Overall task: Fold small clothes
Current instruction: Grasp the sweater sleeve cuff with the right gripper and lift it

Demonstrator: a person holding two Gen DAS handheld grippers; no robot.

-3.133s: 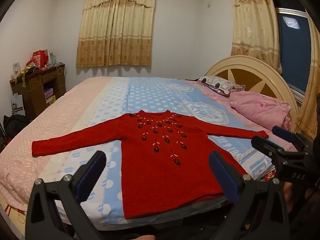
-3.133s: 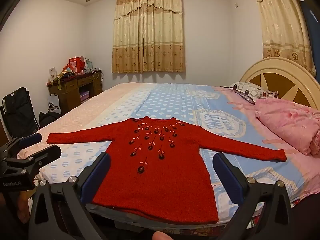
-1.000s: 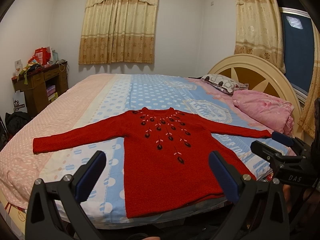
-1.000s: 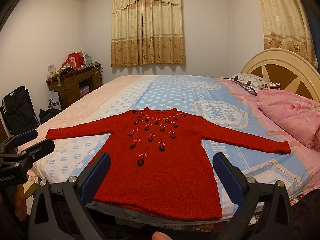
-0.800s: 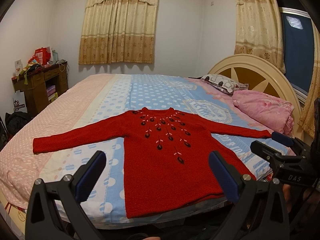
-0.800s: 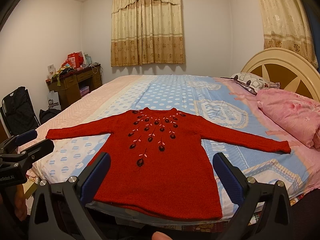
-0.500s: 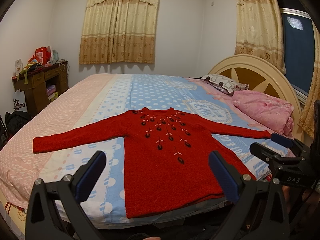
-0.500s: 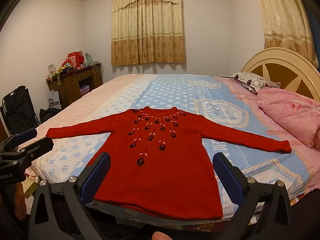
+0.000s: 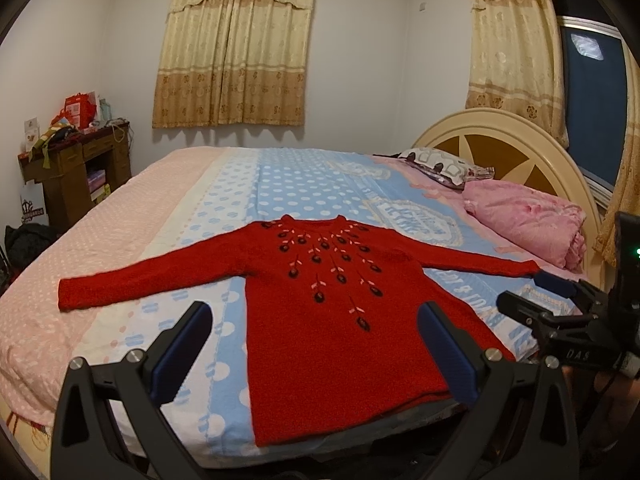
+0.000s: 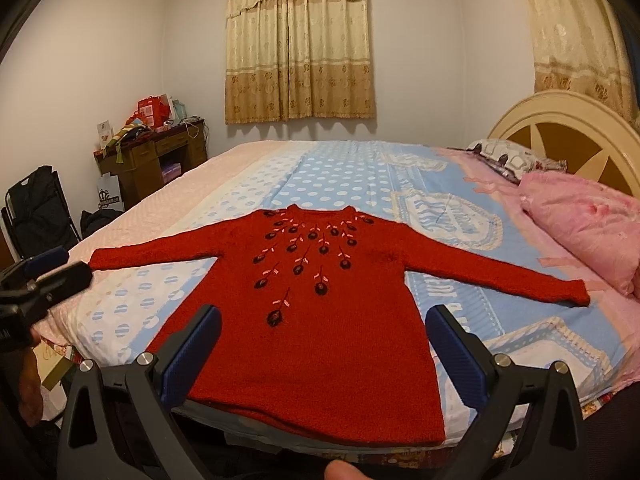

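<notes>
A small red knitted sweater (image 9: 328, 320) (image 10: 320, 320) with dark embroidered flowers lies flat and face up on the bed, both sleeves spread out sideways and its hem at the near bed edge. My left gripper (image 9: 316, 344) hovers open in front of the hem, with nothing between its blue pads. My right gripper (image 10: 324, 352) is likewise open and empty, held before the hem. Each gripper shows in the other's view: the right one (image 9: 548, 300) near the right sleeve's cuff, the left one (image 10: 40, 276) near the left cuff.
The bed (image 9: 312, 184) has a blue dotted and pink cover. A pink folded quilt (image 9: 528, 220) and a patterned pillow (image 9: 440, 168) lie by the round headboard (image 9: 500, 140). A cluttered wooden desk (image 10: 152, 160) and a black folding chair (image 10: 36, 208) stand at the left.
Both grippers have shifted only slightly; the sweater lies as before and both grippers stay open.
</notes>
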